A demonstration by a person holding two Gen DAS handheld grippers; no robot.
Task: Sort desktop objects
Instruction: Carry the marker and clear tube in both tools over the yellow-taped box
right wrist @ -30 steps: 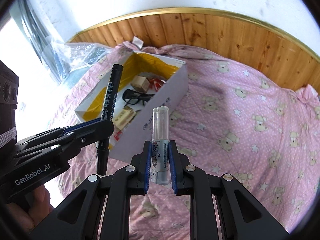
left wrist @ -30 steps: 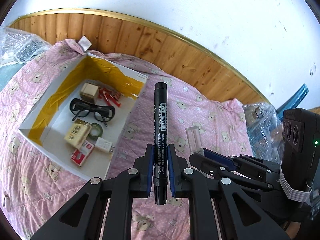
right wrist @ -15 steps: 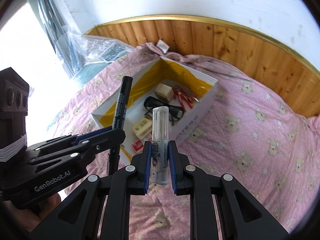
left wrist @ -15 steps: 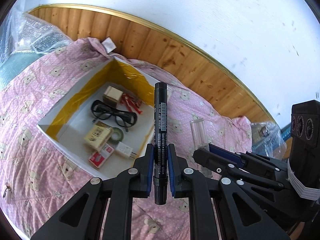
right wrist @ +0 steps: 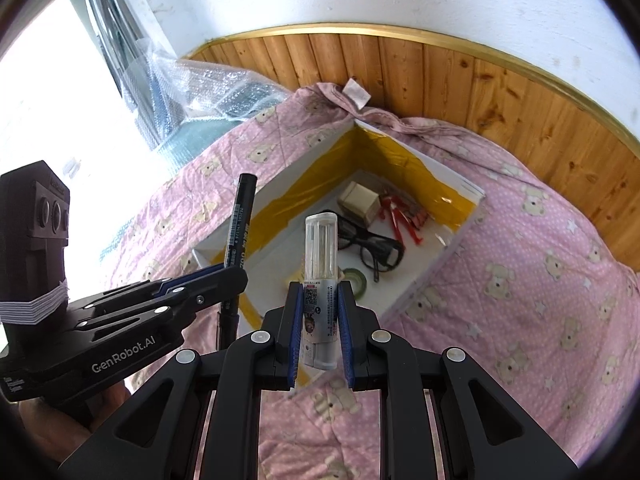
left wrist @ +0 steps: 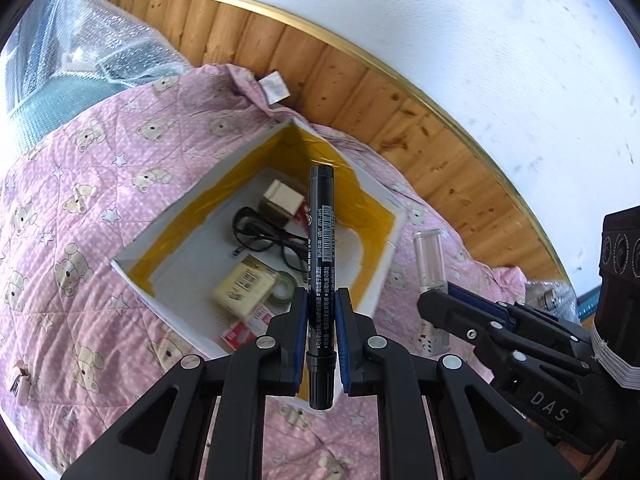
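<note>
Both grippers hold items above an open box on a pink quilt.

The left gripper (left wrist: 321, 332) is clamped on a black marker (left wrist: 320, 264) with white print and a barcode on its barrel; it stands upright, its cap end over the box (left wrist: 384, 280). The right gripper (right wrist: 319, 330) pinches a glue stick (right wrist: 320, 280), clear-capped with a white printed label, also upright over the box. The box is white card lined with yellow tape. Inside lie black glasses (left wrist: 272, 238), a beige block (left wrist: 280, 200) at the far corner, red clips (right wrist: 400, 216) beside the block, a yellowish pack (left wrist: 244, 288), a tape roll (left wrist: 285, 290) touching the pack, and a red-and-white packet (left wrist: 244, 330) at the near wall. The quilt (left wrist: 80, 208) under the box has a bear and star print. Wood panelling (right wrist: 440, 76) runs behind the box.
</note>
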